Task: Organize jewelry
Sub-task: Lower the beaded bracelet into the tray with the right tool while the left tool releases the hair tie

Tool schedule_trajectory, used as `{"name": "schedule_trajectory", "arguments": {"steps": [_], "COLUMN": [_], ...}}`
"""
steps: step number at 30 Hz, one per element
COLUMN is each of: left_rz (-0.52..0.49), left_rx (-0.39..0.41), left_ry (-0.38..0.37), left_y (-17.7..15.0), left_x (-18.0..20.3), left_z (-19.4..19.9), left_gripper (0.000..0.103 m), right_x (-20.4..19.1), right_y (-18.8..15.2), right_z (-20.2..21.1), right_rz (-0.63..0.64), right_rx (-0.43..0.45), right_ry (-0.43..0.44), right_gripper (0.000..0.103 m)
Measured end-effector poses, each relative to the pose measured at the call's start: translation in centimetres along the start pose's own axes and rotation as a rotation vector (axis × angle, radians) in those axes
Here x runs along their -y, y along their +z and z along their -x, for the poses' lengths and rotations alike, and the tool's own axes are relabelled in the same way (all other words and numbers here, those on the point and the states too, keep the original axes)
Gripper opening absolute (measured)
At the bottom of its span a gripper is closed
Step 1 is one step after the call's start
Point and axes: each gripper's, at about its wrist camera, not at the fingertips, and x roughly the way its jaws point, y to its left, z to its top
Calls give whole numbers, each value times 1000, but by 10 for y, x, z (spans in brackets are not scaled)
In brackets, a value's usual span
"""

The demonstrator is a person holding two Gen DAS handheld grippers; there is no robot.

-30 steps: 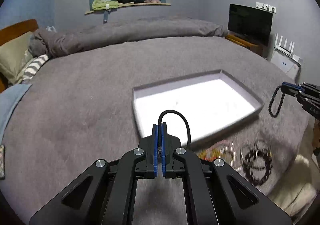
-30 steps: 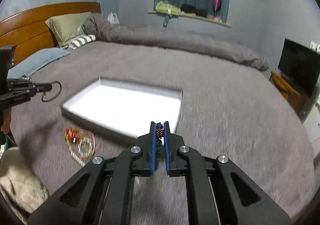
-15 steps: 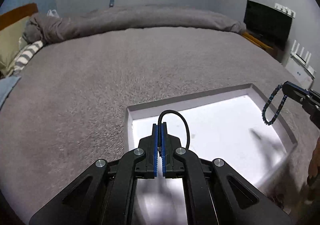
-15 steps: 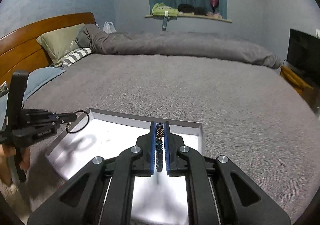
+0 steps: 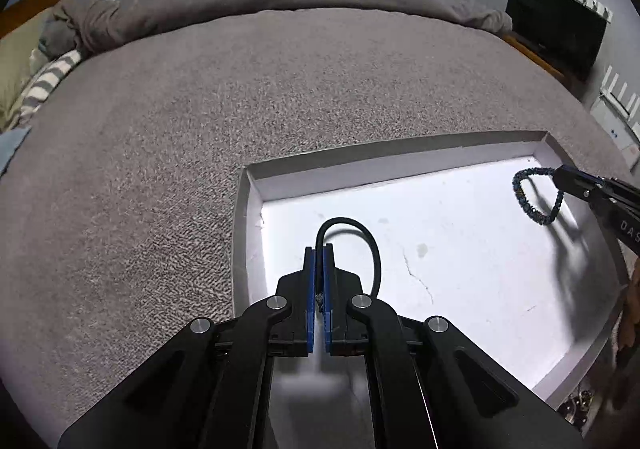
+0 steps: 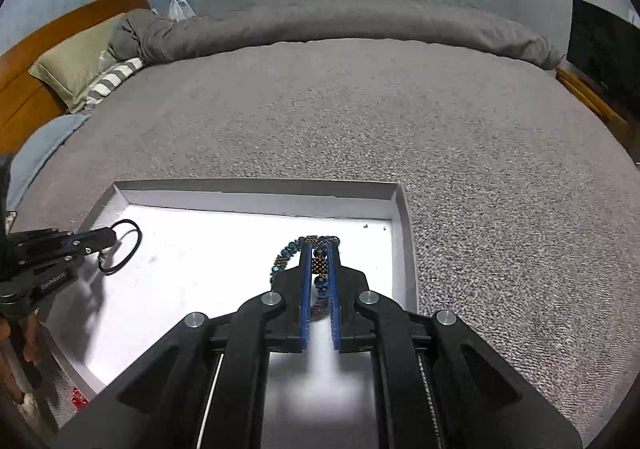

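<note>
Both grippers have swung in from beside the shallow white cardboard tray (image 5: 400,165) to hover over it, ready to drop their loads. The left gripper (image 5: 319,249), angled down at lower centre, is clamped on a thin black cord loop (image 5: 362,229). The right gripper (image 6: 320,245), equally tilted, pinches a blue-and-bronze beaded bracelet (image 6: 286,255) above the tray on the grey bed (image 6: 400,109).

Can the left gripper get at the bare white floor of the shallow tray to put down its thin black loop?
Probably yes. The left gripper, shut on the thin black loop, is over the shallow white tray. The right gripper with its blue beaded bracelet is at the far side.
</note>
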Motion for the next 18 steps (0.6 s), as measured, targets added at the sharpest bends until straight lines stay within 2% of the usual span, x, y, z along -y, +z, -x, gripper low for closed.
{"name": "schedule_trajectory", "arguments": {"steps": [5,8,10,11,12,15,16,17,18], "left_rz": [3,11,16,17,13,9,8,5,3], "left_rx": [-11,-16,-9,0,16,39,43,51,57], "left_ry": [6,3,2,-2,7,14,14,17,21], "left_y": [-2,-2,-2,-2,-2,-1,-1,-2,-3], "left_x": [-1,-2,-3,-2,-2,1,2,4,6], "left_z": [-5,-7,-5,-3,0,8,10,14,17], "left_gripper": [3,5,21,24,34,38,43,46,53], "right_x": [-1,-1,-1,-2,-2,-4,-5,-5,-5], "right_y": [-1,-2,-1,-1,-1,-3,-3,-4,-5], "right_z": [-2,-1,-2,0,0,8,11,17,21], "right_rz": [-1,-5,-3,0,2,13,16,19,20], "right_rx": [-39,-44,-39,-32,-27,5,18,38,55], "right_ry": [-27,-14,-17,-13,-12,-8,-9,-9,-9], "right_gripper": [8,8,13,21,29,41,46,54,62]}}
